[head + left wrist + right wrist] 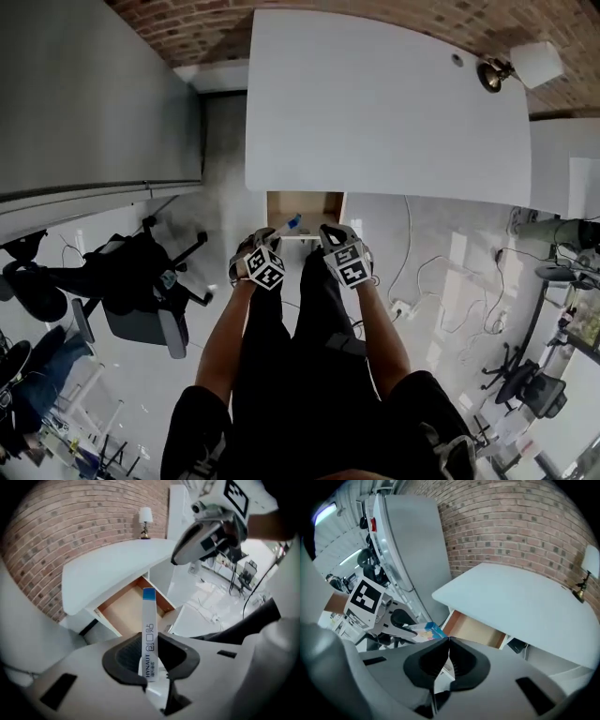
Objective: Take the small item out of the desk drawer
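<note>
A slim white box with a blue end [148, 616] stands upright between the jaws of my left gripper [150, 640], which is shut on it. In the head view the box [291, 223] sticks out of the left gripper [278, 234], just in front of the open wooden drawer [305, 208] under the white desk [375, 103]. The drawer [131, 605] lies below and beyond the box and looks bare inside. My right gripper [449, 640] is shut with nothing in it, close to the right of the left one [330, 234]. From the right gripper view the box [425, 631] shows at the left.
A small lamp [497, 73] stands at the desk's far right corner. A black office chair [141, 291] is on the floor to the left, and cables with a power strip [405, 307] lie to the right. A grey cabinet [84, 94] stands left of the desk.
</note>
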Tool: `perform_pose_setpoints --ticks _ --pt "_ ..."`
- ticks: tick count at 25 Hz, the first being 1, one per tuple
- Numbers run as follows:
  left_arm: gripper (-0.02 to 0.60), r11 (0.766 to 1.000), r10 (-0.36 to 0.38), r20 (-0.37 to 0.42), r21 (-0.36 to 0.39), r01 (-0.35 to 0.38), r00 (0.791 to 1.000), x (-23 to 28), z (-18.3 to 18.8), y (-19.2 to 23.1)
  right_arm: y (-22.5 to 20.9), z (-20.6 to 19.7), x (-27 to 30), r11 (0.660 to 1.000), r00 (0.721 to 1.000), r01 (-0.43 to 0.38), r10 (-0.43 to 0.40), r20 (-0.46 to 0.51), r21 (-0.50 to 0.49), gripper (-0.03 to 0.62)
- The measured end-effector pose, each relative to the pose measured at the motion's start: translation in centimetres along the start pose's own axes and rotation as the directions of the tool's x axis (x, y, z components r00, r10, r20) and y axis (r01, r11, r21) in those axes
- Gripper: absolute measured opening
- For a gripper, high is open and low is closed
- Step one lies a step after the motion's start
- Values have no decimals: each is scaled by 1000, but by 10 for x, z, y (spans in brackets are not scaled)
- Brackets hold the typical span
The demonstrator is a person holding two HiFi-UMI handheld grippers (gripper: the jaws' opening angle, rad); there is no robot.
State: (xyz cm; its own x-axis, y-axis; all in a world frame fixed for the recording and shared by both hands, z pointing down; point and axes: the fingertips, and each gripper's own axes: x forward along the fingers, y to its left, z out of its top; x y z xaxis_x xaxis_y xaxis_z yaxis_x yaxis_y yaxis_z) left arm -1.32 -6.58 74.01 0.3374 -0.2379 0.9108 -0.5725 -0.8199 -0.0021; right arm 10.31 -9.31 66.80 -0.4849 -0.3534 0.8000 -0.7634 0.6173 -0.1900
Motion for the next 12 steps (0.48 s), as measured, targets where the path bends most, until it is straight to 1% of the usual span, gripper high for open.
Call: perform_pose_setpoints --ticks 1,3,4,6,7,9,11,12 --pt "89 997 -11 26 -80 13 1000 -16 0 -1 5 8 -14 1000 1000 7 -7 22 23 26" --pt "89 972 -14 89 -231 35 996 -51 3 -1 11 24 -44 998 997 22 -26 70 62 26" --pt "89 958 1 125 -286 35 992 -69 6 0 13 32 -60 997 994 31 -38 100 77 26" --pt "87 936 67 199 -353 8 978 -107 14 9 17 53 -89 994 984 43 -59 169 98 26" --pt "87 926 109 236 -378 -12 966 -126 19 15 19 64 -101 993 977 49 -69 201 105 26" --pt "87 905 181 312 -424 -34 933 -164 35 28 18 82 -122 991 959 79 -106 263 111 26" --pt "87 888 243 391 -459 -41 888 -202 55 36 17 100 -145 985 931 121 -155 331 123 26" --pt "87 882 274 430 -469 -46 861 -221 66 40 17 110 -157 981 913 137 -178 367 135 26"
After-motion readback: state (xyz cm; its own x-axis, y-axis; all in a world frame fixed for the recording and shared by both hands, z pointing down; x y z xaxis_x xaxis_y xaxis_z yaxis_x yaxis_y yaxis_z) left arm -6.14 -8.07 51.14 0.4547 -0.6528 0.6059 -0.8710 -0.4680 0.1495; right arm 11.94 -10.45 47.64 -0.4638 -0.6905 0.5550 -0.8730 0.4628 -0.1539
